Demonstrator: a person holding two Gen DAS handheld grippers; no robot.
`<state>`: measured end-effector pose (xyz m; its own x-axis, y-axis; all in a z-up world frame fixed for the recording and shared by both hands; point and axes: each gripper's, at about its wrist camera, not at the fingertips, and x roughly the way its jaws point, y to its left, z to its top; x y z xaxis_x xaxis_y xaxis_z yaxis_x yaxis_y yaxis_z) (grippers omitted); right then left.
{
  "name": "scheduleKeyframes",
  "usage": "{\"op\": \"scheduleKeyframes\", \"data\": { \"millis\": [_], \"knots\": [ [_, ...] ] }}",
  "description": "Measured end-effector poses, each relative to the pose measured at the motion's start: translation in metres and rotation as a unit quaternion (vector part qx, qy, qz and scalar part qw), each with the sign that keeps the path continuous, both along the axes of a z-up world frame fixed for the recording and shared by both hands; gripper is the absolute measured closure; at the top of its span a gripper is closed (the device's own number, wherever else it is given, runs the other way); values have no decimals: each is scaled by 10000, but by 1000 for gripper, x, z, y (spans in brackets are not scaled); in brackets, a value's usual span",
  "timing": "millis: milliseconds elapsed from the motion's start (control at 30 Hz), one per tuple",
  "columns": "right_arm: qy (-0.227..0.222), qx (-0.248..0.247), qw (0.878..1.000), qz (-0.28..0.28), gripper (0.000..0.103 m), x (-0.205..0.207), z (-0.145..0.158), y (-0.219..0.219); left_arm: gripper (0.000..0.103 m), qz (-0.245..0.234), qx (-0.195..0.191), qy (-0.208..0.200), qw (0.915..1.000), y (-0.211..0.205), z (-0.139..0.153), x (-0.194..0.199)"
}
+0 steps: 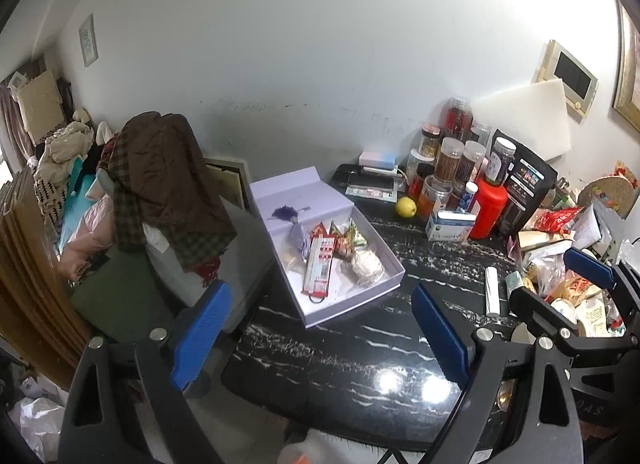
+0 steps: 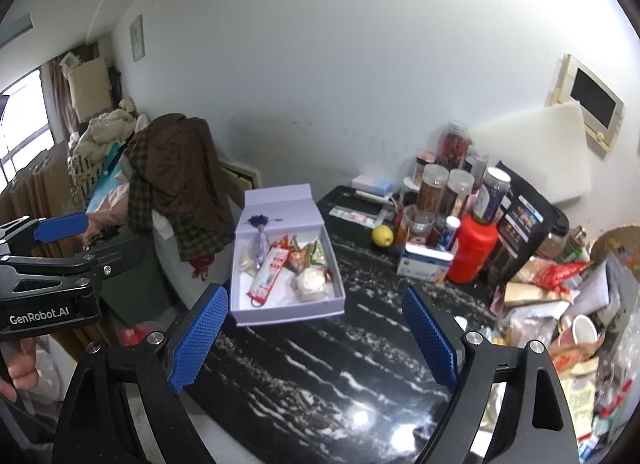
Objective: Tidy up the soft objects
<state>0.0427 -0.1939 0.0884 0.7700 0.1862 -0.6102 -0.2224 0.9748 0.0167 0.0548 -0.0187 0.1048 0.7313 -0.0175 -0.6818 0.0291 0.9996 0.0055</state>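
Observation:
A lilac gift box (image 1: 354, 306) (image 2: 288, 314) lies open on the black marbled table (image 1: 360, 364), its lid standing up behind it. Inside are a purple tasselled sachet (image 1: 298, 236), a long red-and-white packet (image 1: 320, 268) (image 2: 270, 270), small snack packets (image 1: 346, 242) and a white round wrapped bundle (image 1: 366, 266) (image 2: 310, 284). My left gripper (image 1: 320, 328) hovers open in front of the box, nothing between its blue pads. My right gripper (image 2: 316, 338) is also open and empty, a little back from the box. Each gripper shows at the edge of the other's view: right gripper (image 1: 560, 288), left gripper (image 2: 80, 244).
Jars, a red bottle (image 1: 488, 203), a lemon (image 1: 406, 207) and a black pouch (image 1: 524, 187) crowd the back right. Loose packets and paper pile up at the right edge (image 2: 560, 304). A white roll (image 1: 492, 290) lies on the table. A chair draped with a brown jacket (image 1: 168, 167) stands left.

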Motion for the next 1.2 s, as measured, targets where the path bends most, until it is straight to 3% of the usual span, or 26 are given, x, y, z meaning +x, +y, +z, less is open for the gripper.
{"op": "scheduleKeyframes", "data": {
  "millis": [600, 1200],
  "knots": [
    [182, 201, 9996, 3, 13, -33, -13, 5, 10, 59, -31, 158, 9999, 6, -10, -26],
    [211, 232, 9995, -23, 13, -41, -12, 6, 10, 133, -69, 214, 9997, 10, -8, -40]
  ]
}}
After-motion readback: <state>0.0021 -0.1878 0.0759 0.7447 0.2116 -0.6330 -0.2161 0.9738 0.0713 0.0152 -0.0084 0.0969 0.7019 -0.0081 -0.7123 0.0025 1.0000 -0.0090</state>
